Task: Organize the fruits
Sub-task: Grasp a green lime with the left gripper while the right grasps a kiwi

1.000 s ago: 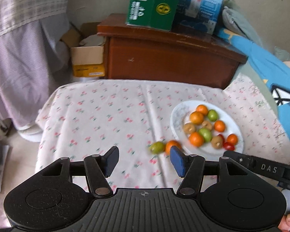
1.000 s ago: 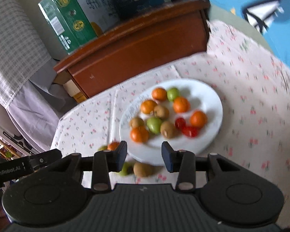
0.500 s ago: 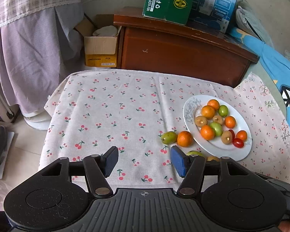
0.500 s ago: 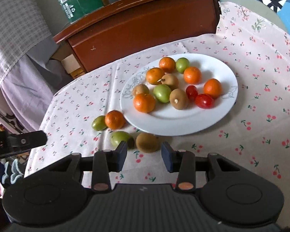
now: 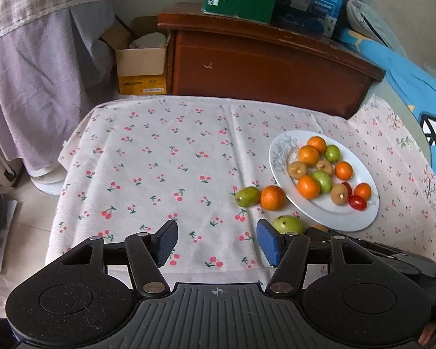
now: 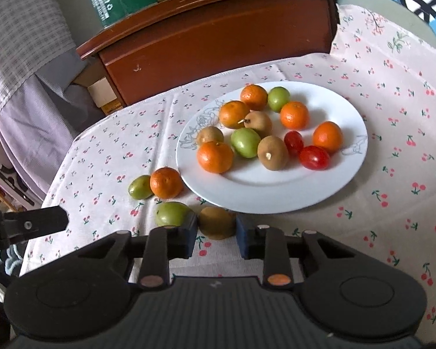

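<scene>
Right gripper (image 6: 216, 232) narrowly brackets the brown oval kiwi (image 6: 217, 222) near the white plate (image 6: 276, 197), seemingly unsqueezed; next, close. Left gripper (image 5: 216, 242) gapes wide, empty.

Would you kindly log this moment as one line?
right tool: open, straddling brown kiwi beside white plate | left tool: open, idle | green fruit beside kiwi

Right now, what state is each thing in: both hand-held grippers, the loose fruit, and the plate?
Left hand-held gripper: open, empty, above the cloth.
Right hand-held gripper: open, fingers either side of the brown kiwi, not yet closed on it.
Brown kiwi: on the cloth, off the plate.
Large green fruit: on the cloth.
Loose orange: on the cloth, touching the small green fruit.
Plate: loaded with fruit.
</scene>
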